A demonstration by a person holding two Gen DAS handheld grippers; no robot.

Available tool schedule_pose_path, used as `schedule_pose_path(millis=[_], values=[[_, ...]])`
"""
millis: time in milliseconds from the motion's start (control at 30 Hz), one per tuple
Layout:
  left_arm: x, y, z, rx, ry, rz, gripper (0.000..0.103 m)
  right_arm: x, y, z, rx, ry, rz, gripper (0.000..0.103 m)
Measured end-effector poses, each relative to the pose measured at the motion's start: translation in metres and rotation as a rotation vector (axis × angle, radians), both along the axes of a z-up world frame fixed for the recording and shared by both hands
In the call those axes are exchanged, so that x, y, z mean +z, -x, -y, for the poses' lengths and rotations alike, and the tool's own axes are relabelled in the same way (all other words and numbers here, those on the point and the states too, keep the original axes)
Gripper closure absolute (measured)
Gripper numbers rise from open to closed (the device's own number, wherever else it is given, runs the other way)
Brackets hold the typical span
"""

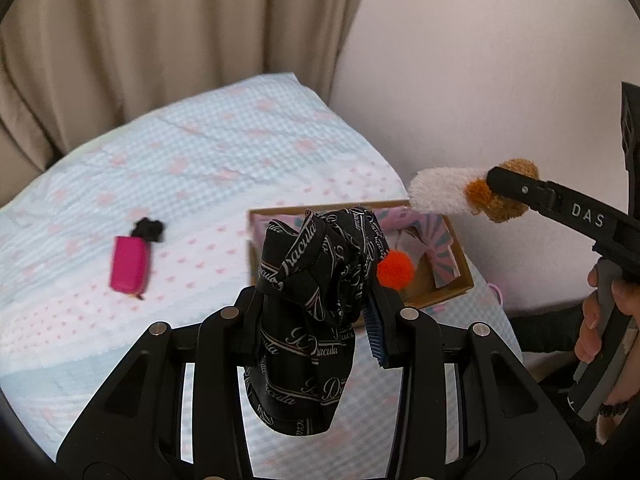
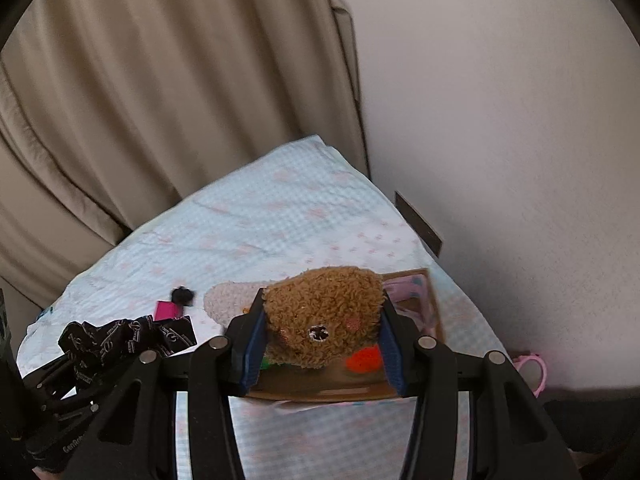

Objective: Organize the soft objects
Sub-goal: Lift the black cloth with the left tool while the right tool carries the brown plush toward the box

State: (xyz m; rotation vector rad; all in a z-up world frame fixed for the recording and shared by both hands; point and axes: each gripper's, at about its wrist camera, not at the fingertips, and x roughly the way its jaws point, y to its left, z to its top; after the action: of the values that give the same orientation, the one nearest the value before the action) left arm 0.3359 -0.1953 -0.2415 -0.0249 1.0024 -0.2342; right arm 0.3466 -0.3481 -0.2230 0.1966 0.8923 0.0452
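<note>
My left gripper (image 1: 316, 320) is shut on a black cloth with white "Dracula" lettering (image 1: 316, 280), which hangs bunched between the pads above the bed. My right gripper (image 2: 322, 344) is shut on a brown plush toy (image 2: 324, 312) with a white fluffy part (image 2: 228, 300) behind it. From the left wrist view the plush toy (image 1: 472, 192) hangs over the far corner of a cardboard box (image 1: 460, 280). The box holds an orange pompom (image 1: 396, 270) and pink patterned fabric (image 1: 436, 248). The black cloth (image 2: 128, 336) appears at the left of the right wrist view.
A bed with a light blue and pink checked cover (image 1: 200, 160) fills the scene. A magenta pouch (image 1: 130, 264) and a small black item (image 1: 149, 230) lie on it to the left. Beige curtains (image 1: 140, 40) and a white wall (image 1: 500, 80) stand behind. A pink object (image 2: 532, 368) sits by the wall.
</note>
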Motion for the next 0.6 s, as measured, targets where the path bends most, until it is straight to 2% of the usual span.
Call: schedule_pose_path(millis=[367,533,600], values=[[-0.100,-0.059,0.060,-0.100,-0.022,-0.173,0.068,-0.082,-0.063,0.051,-0.030,-0.053,-0.138,0.058],[-0.143,-0.072,0.072,-0.163,-0.026,-0.249,0.068,-0.124,-0.082,0.058,-0.037,-0.094,-0.200,0.057],[-0.159,-0.076,0.068,-0.176,-0.005,-0.298,0.068,-0.134,-0.088,0.060,-0.042,-0.113,-0.221,0.057]])
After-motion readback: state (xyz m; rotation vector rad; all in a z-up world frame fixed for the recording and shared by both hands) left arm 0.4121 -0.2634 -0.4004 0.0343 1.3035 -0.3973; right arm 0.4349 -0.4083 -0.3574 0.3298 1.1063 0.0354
